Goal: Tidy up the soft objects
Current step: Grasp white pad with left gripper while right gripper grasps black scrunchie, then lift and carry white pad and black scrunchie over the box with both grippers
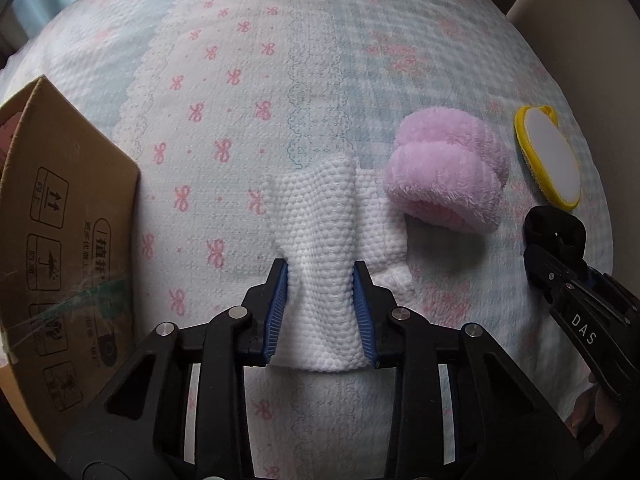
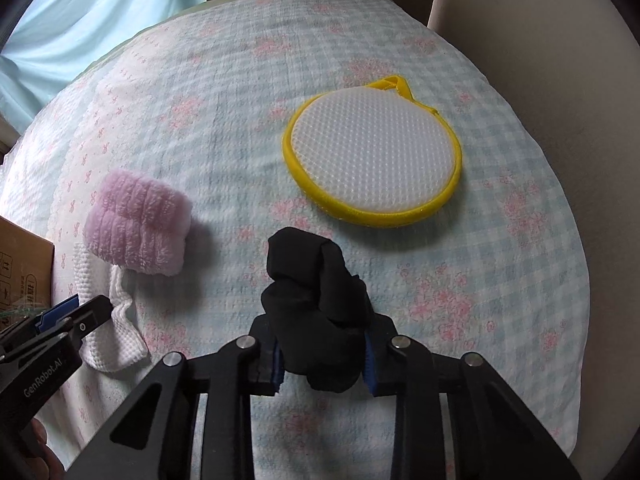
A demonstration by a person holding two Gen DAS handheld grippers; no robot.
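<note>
My left gripper (image 1: 320,276) is shut on a white waffle-weave cloth (image 1: 320,240), whose far part lies on the bed. In the right wrist view the cloth (image 2: 116,340) lies at the left with the left gripper (image 2: 80,312) on it. My right gripper (image 2: 324,356) is shut on a rolled black fabric piece (image 2: 316,304), held just above the bed; it shows at the right of the left wrist view (image 1: 554,232). A folded pink fluffy towel (image 1: 444,172) (image 2: 138,226) lies beside the white cloth. A round white pad with a yellow rim (image 2: 372,160) (image 1: 548,156) lies further right.
A cardboard box (image 1: 68,216) (image 2: 24,272) stands at the left on the bed. The bedcover (image 1: 240,80) is pale blue-and-white with pink bows and flowers. A light blue curtain (image 2: 80,12) hangs at the back left, and beige padding (image 2: 540,40) runs along the right.
</note>
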